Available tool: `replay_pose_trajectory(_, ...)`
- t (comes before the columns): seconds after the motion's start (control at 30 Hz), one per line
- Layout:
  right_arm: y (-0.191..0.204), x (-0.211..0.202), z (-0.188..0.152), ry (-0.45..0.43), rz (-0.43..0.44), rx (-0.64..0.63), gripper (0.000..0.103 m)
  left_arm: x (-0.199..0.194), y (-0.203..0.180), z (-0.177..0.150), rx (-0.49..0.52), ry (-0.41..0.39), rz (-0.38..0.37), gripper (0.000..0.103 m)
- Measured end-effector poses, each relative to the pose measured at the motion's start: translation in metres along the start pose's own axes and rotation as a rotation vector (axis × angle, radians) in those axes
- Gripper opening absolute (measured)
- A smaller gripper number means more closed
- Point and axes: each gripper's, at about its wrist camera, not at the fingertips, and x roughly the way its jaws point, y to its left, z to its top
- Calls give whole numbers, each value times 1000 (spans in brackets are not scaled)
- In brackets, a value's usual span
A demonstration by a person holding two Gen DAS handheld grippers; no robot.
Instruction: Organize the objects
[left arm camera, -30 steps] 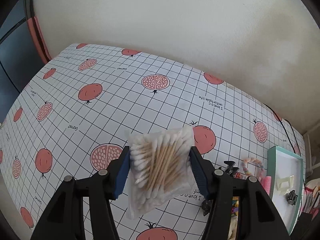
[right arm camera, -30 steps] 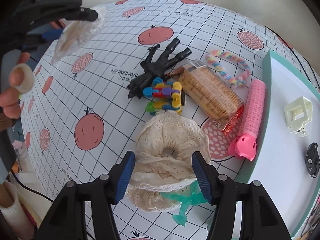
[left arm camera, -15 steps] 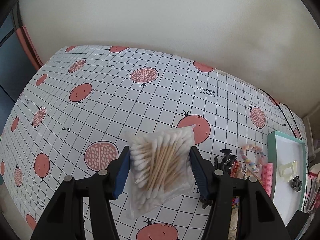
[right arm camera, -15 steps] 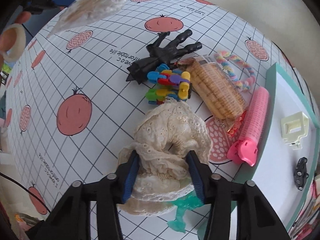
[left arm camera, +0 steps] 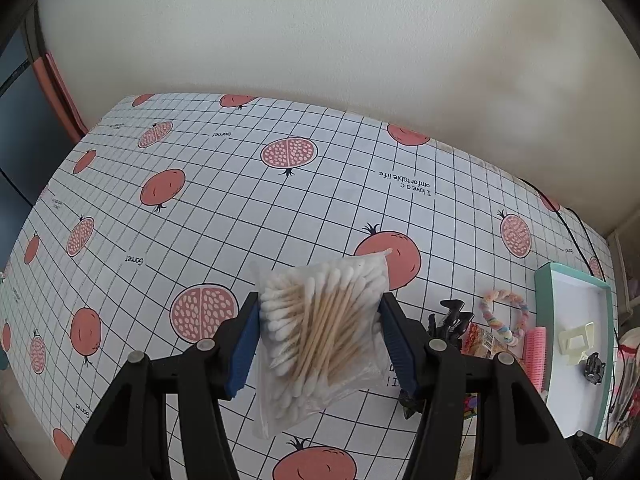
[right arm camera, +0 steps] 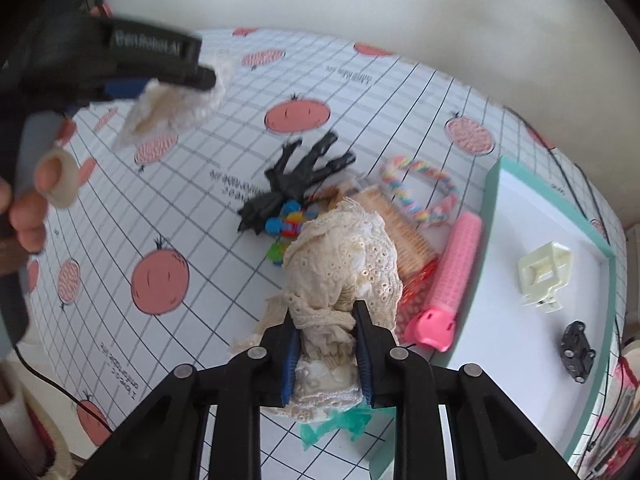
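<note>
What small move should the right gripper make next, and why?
Probably carry the lace scrunchie rightward over the teal tray. The right gripper is already shut on it and has it bunched, and the tray, holding only a cream clip and a small black clip, has room.

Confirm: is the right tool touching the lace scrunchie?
Touching. The right wrist view shows the right tool with both blue pads pressed into the bunched cream lace scrunchie, no gap either side.

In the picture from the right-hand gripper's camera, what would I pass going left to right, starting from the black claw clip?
Black claw clip → cream lace scrunchie → pink hair roller → cream square clip in the tray → small black clip.
</note>
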Motion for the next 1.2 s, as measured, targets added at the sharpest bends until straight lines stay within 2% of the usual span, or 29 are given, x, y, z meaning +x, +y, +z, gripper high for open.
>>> replay_pose_trajectory(0.17, -10, -25, 13, -76, -5, 33, 26, -4, -3, 1, 2, -11, 2, 60)
replay_pose_trajectory(0.3, -24, -35, 16, -100, -19, 68, 26, -7, -6, 1, 8, -18, 3, 60)
replay_pose_trajectory(0.63, -100, -55, 4, -122, -132, 233, 26, -18, -37, -3, 58, -37, -28, 60)
replay_pose_trajectory(1.0, -179, -95, -22, -174, -256, 397, 26, -34, -119, -26, 221, -59, -159, 60)
replay_pose_trajectory(1.2, -204, -105, -36, -170, -275, 443, 26, -41, -164, -40, 301, -43, -259, 60)
